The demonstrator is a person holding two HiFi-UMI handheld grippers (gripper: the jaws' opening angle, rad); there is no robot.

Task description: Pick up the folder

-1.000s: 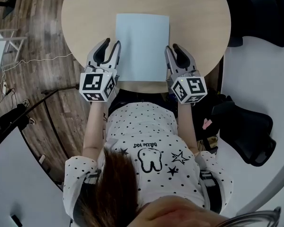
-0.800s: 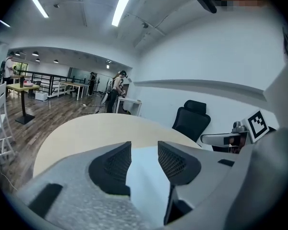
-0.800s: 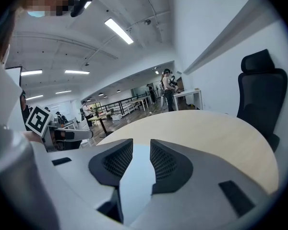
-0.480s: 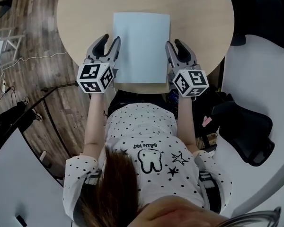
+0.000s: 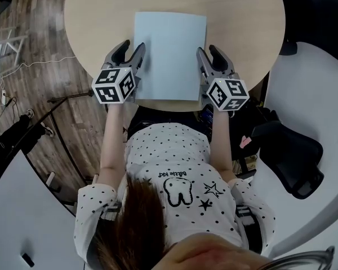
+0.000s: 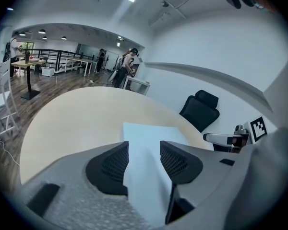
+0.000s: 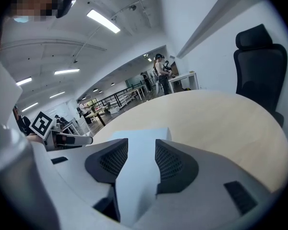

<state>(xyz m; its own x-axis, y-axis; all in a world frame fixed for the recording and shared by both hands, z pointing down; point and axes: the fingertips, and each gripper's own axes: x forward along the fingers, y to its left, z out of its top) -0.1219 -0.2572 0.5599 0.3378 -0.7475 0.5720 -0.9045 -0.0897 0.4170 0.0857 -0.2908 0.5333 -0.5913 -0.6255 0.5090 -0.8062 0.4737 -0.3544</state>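
Observation:
A pale blue folder [image 5: 170,55] lies flat on the round wooden table [image 5: 101,10], close to its near edge. My left gripper [image 5: 130,48] sits low at the folder's left edge, its inner finger over that edge. My right gripper [image 5: 208,50] is at the folder's right edge. Both sets of jaws are opening. In the left gripper view the folder [image 6: 149,133] shows through the gap of the left gripper [image 6: 143,147], and the pads do not press on it. The right gripper view shows the same: the folder [image 7: 139,138] lies beyond the right gripper [image 7: 141,145], untouched.
Black office chairs stand at the upper right [image 5: 310,16] and at the right [image 5: 293,151] of the table. Wooden floor with a cable [image 5: 39,69] lies to the left. The person's torso is against the table's near edge. People stand far off in the hall [image 6: 127,68].
Both grippers have sunk toward the table beside the folder's edges, and their jaws have spread wider. The folder has not moved.

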